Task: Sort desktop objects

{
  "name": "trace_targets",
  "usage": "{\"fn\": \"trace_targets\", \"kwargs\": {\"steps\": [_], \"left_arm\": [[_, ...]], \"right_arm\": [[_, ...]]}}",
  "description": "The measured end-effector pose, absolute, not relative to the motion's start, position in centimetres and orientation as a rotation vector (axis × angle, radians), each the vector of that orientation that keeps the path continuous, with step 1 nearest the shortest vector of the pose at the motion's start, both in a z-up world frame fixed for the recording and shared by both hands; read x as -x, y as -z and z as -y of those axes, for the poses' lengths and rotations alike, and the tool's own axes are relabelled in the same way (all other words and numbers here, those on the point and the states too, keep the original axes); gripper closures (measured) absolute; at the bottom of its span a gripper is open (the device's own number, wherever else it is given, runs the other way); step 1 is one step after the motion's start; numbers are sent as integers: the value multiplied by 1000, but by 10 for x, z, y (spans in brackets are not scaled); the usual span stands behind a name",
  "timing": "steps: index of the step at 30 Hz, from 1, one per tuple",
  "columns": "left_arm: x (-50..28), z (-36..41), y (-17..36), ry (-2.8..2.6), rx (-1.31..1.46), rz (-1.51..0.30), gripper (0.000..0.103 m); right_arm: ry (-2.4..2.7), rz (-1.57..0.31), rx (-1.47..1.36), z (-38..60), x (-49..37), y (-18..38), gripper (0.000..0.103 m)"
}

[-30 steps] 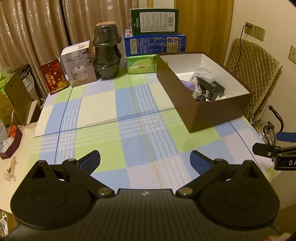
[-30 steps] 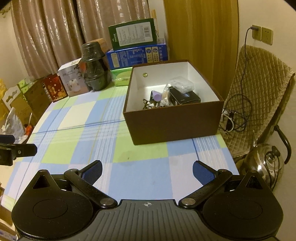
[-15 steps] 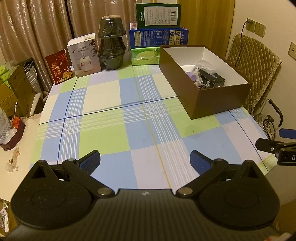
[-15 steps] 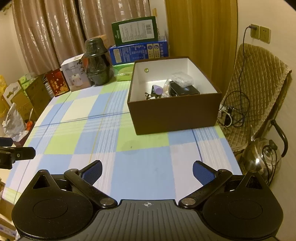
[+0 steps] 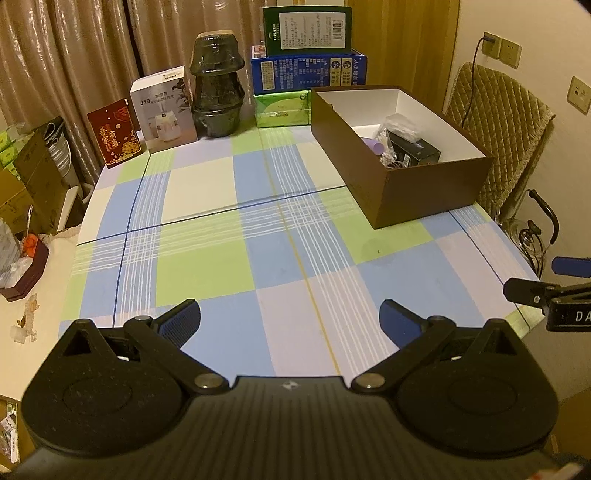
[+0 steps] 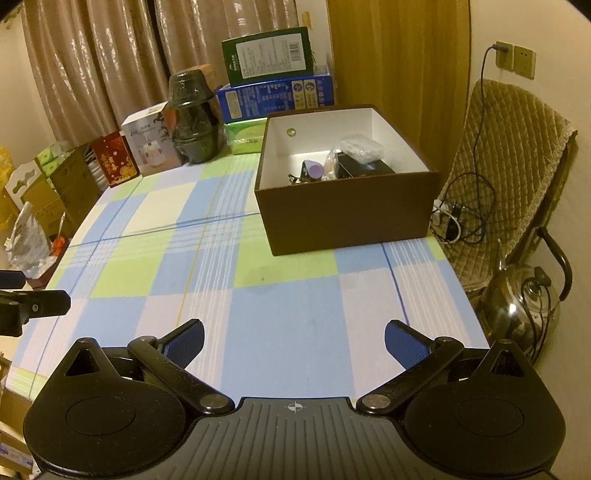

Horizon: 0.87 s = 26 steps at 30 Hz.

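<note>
Tools [image 5: 290,317] withdrawn, brown box [image 5: 424,192] farther ahead

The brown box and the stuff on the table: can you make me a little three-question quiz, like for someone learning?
1. True or false: the brown box has its lid on.
2. What is the left gripper holding? A) a purple thing B) nothing C) a black box
3. Fill in: the green carton stands on top of the ____ carton.

Key:
1. False. It is open on top, with a purple item and a small black box inside.
2. B. Both it and the right gripper are open and empty above the checked tablecloth.
3. Blue.
</note>
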State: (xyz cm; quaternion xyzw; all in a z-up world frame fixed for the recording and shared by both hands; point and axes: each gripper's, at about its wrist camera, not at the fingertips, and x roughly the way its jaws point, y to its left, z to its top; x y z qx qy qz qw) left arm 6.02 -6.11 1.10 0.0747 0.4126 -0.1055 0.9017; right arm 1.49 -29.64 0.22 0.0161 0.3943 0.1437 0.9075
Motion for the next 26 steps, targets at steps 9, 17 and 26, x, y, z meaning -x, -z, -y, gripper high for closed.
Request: {"fn": "trace_targets", "kwargs": {"steps": [9, 17, 26], "left_arm": [[-56, 58, -9, 227, -158, -861, 1], [-55, 56, -7, 240, -161, -866, 1], [-58, 59, -7, 257, -161, -859, 1]], "right_arm": [[-294, -819, -32, 292, -9, -1, 2], [-286, -829, -32, 287, -7, 1, 2], [-279, -830, -31, 286, -9, 1, 2]]}}
